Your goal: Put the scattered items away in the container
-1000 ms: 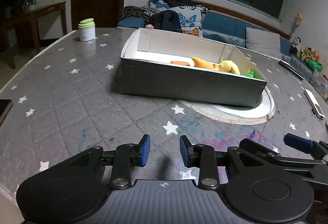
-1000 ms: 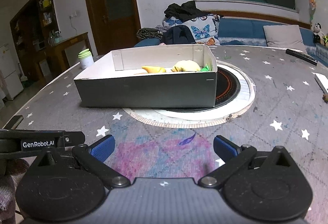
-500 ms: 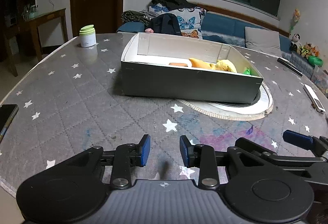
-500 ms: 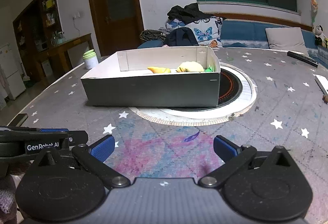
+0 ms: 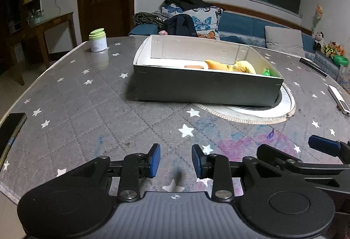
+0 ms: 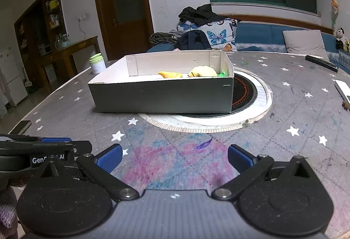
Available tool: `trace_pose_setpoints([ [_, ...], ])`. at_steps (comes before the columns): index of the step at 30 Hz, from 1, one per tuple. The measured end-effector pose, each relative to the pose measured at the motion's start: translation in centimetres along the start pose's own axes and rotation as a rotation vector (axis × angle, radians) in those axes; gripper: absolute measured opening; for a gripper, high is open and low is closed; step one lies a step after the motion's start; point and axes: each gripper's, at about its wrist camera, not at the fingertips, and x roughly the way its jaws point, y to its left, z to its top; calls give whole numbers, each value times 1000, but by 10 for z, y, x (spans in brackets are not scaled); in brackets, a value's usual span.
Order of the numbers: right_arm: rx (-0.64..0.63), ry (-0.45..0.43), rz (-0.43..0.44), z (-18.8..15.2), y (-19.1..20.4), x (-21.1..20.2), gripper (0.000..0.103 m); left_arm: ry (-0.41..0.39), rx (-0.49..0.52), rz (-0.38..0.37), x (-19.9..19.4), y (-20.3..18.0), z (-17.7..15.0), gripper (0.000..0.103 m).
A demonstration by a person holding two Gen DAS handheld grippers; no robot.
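A grey cardboard box (image 5: 205, 88) with a white inside stands in the middle of the round table, also in the right wrist view (image 6: 161, 96). In it lie a yellow toy (image 5: 244, 66), an orange-yellow piece (image 5: 215, 64), a small orange item (image 5: 193, 66) and something green (image 5: 268, 72). My left gripper (image 5: 175, 160) is empty with its jaws a narrow gap apart, low over the near table. My right gripper (image 6: 174, 157) is wide open and empty beside it; one of its fingers (image 5: 323, 143) shows in the left wrist view.
A green-lidded white jar (image 5: 97, 40) stands at the far left. A dark phone (image 5: 9, 127) lies at the left edge. A white remote (image 5: 339, 100) and a black remote (image 6: 321, 62) lie at the right. A round hotplate (image 6: 245, 94) sits partly under the box.
Both grippers have drawn back from the box and risen a little, so the box looks smaller and farther. Neither gripper's opening has changed.
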Motion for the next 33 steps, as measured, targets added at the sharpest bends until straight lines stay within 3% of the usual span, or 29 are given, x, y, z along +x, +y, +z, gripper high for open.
trace_pose_setpoints([
  [33,-11,11,-14,-5,-2,5,103,7,3,10,4,-3,-8,34],
])
